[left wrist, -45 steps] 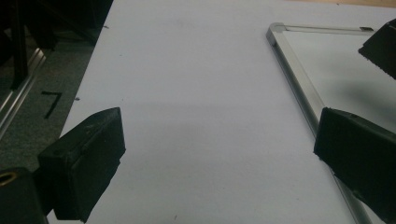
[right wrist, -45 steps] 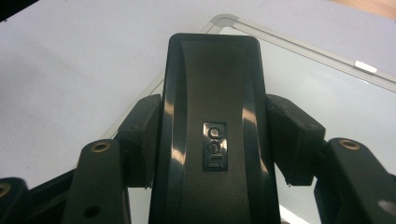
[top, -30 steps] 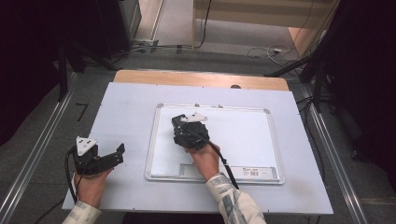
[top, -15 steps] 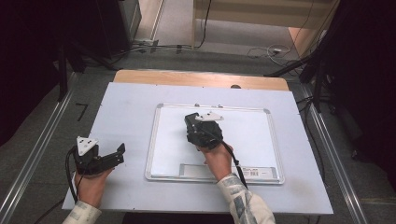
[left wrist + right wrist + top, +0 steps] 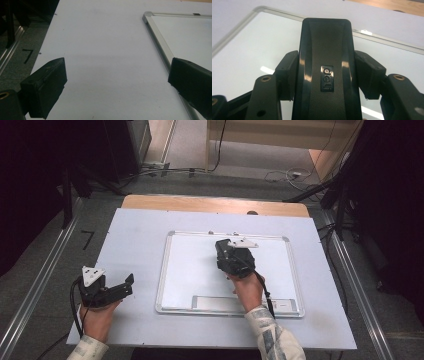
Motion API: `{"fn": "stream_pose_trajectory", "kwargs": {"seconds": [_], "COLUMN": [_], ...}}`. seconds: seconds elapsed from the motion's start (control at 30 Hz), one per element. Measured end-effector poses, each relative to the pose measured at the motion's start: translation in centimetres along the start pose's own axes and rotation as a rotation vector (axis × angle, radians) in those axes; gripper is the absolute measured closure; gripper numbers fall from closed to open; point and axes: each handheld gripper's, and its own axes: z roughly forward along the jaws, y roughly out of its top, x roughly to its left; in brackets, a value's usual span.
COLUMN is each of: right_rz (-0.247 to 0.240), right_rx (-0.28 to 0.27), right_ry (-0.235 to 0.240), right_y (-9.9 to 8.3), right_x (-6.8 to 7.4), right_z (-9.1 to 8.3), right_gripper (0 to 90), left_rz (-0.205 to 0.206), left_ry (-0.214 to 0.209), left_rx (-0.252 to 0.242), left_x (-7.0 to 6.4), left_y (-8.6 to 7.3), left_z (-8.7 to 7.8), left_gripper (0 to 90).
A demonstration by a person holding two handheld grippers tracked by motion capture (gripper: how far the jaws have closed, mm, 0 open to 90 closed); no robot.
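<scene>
High view – right gripper (image 5: 231,254): held over the whiteboard (image 5: 190,270), upper middle of its white face, grey plate on top; the person's right hand (image 5: 247,290) behind it
High view – left gripper (image 5: 117,289): low on the left of the white table (image 5: 135,227), clear of the whiteboard's left frame, in the left hand (image 5: 97,312)
High view – whiteboard: lies flat at the table's middle, silver-framed, a grey strip along its near edge
Left gripper view – jaws: set wide apart, nothing between them; bare table surface below
Left gripper view – whiteboard (image 5: 175,32): its top-left corner lies to the right, the frame running under the right jaw
Right gripper view – black eraser (image 5: 325,67): glossy black block with a small logo plate, clamped on both sides by the jaws
Right gripper view – position: eraser sits above the whiteboard (image 5: 249,50); contact with the board cannot be told
</scene>
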Motion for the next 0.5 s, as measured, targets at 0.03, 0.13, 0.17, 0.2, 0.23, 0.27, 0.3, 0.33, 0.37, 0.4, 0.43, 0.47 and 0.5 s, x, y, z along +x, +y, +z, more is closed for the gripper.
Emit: {"fn": "stream_pose_trajectory", "kwargs": {"seconds": [0.03, 0.13, 0.17, 0.2, 0.23, 0.27, 0.3, 0.33, 0.37, 0.4, 0.43, 0.47, 0.5], "right_rz": [-0.001, 0.007, 0.011, 0.016, 0.02, 0.022, 0.03, 0.032, 0.035, 0.036, 0.042, 0.047, 0.054], "right_rx": [0.002, 0.009, 0.01, 0.009, 0.011, 0.013, 0.012, 0.013, 0.016, 0.014, 0.016, 0.018, 0.02], "right_ry": [-0.009, -0.033, -0.039, -0.048, -0.056, -0.065, -0.074, -0.08, -0.087, -0.095, -0.104, -0.109, -0.116], "right_y": [-0.1, -0.4, -0.5, -0.6, -0.6, -0.7, -0.7, -0.8, -0.8, -0.9, -0.9, -1.0, -1.0], "right_x": [-0.4, -1.6, -2.0, -2.4, -2.8, -3.2, -3.6, -4.1, -4.5, -5.0, -5.4, -5.8, -6.3], "right_z": [0.0, 0.0, -0.1, -0.1, -0.2, -0.2, -0.2, -0.3, -0.3, -0.3, -0.3, -0.3, -0.2], "right_gripper": [38.5, 38.5, 38.5, 38.5, 38.5, 38.5, 38.5, 38.5, 38.5, 38.5, 38.5, 38.5, 38.5], "left_rz": [0.0, 0.001, 0.001, 0.003, 0.003, 0.003, 0.002, 0.001, 0.0, -0.001, -0.001, -0.001, -0.001], "left_ry": [-0.001, 0.003, 0.003, 0.003, 0.003, 0.003, 0.003, 0.004, 0.005, 0.006, 0.008, 0.008, 0.01], "left_rx": [-0.001, 0.001, 0.002, 0.003, 0.003, 0.004, 0.004, 0.004, 0.005, 0.005, 0.006, 0.007, 0.008], "left_x": [0.0, -0.1, -0.1, -0.1, -0.1, -0.1, -0.1, -0.1, -0.1, -0.1, -0.1, -0.1, -0.1], "left_y": [0.0, 0.0, 0.0, 0.0, 0.0, 0.0, 0.0, 0.0, 0.0, 0.0, 0.0, 0.0, 0.0], "left_z": [0.0, 0.1, 0.1, 0.1, 0.1, 0.1, 0.2, 0.2, 0.2, 0.2, 0.2, 0.2, 0.2], "left_gripper": [2.5, 2.5, 2.6, 2.6, 2.5, 2.6, 2.5, 2.5, 2.5, 2.5, 2.5, 2.5, 2.5]}}
